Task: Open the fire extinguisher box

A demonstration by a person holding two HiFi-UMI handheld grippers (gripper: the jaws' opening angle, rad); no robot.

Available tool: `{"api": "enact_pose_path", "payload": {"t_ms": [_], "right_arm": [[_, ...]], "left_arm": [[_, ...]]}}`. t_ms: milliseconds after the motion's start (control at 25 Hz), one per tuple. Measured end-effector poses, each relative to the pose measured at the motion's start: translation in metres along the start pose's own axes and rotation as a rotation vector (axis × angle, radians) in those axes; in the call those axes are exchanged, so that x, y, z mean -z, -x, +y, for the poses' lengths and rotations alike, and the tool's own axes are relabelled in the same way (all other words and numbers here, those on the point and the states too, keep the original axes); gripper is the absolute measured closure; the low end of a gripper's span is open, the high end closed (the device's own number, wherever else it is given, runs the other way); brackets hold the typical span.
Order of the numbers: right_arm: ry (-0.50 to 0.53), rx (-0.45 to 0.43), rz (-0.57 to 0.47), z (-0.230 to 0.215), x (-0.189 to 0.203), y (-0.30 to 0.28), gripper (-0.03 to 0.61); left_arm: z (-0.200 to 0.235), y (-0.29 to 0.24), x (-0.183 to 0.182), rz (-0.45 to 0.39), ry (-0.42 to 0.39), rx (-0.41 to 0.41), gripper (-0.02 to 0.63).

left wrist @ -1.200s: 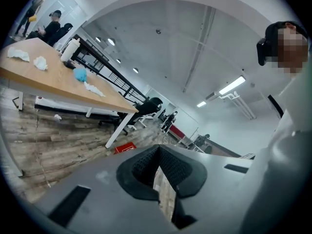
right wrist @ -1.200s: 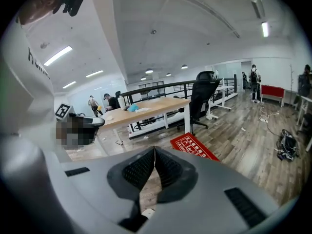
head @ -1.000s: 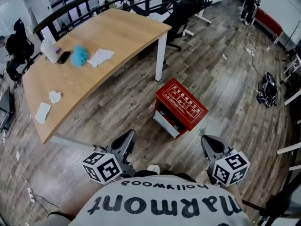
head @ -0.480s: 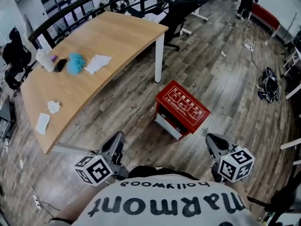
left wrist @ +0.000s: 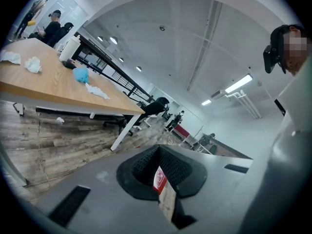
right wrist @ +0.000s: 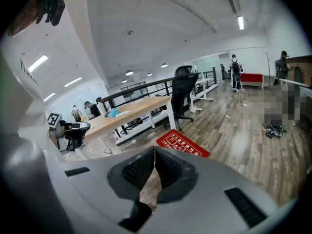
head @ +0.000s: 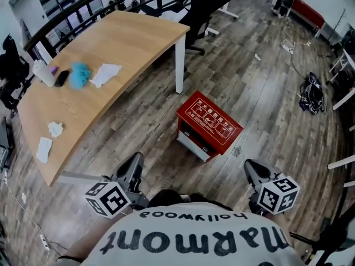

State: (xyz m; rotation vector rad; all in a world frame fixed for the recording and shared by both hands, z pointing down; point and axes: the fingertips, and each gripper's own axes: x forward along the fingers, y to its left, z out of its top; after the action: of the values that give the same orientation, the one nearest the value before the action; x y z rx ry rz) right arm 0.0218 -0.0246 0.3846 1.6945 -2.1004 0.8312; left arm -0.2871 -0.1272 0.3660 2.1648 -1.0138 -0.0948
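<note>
The red fire extinguisher box [head: 209, 125] stands on the wooden floor ahead of me, its printed lid down and its pale front facing me. Both grippers hang near my body, well short of the box. My left gripper [head: 135, 163] is shut with nothing in it; in the left gripper view its pads [left wrist: 146, 164] meet and a strip of the box [left wrist: 158, 178] shows through the gap below them. My right gripper [head: 251, 168] is also shut and empty, and the box lid [right wrist: 183, 144] lies just beyond its tips [right wrist: 155, 148].
A long wooden table [head: 122, 49] stands left of the box, with a blue cloth [head: 81, 74], a white bottle [head: 42, 72] and tissues on it. Its white leg [head: 179, 62] stands behind the box. An office chair [head: 202, 4] is farther back; cables [head: 308, 97] lie at right.
My left gripper has drifted a little to the left and lower in the head view. The right one has barely moved. Both stay shut; the box is untouched.
</note>
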Motion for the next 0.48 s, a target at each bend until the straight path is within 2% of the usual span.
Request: {"api": "enact_pose_path", "payload": {"t_ms": [120, 320, 480], "right_arm": [[0.023, 0.010, 0.012, 0.000, 0.001, 0.000, 0.568], [0.130, 0.014, 0.047, 0.012, 0.000, -0.009, 0.569], [0.139, -0.004, 0.058, 0.017, 0.001, -0.014, 0.568]], "left_arm": [[0.000, -0.004, 0.001, -0.002, -0.013, 0.008, 0.607], [-0.002, -0.008, 0.002, 0.016, -0.029, 0.041, 0.607], [0.002, -0.007, 0.007, 0.020, -0.034, 0.048, 0.607]]}}
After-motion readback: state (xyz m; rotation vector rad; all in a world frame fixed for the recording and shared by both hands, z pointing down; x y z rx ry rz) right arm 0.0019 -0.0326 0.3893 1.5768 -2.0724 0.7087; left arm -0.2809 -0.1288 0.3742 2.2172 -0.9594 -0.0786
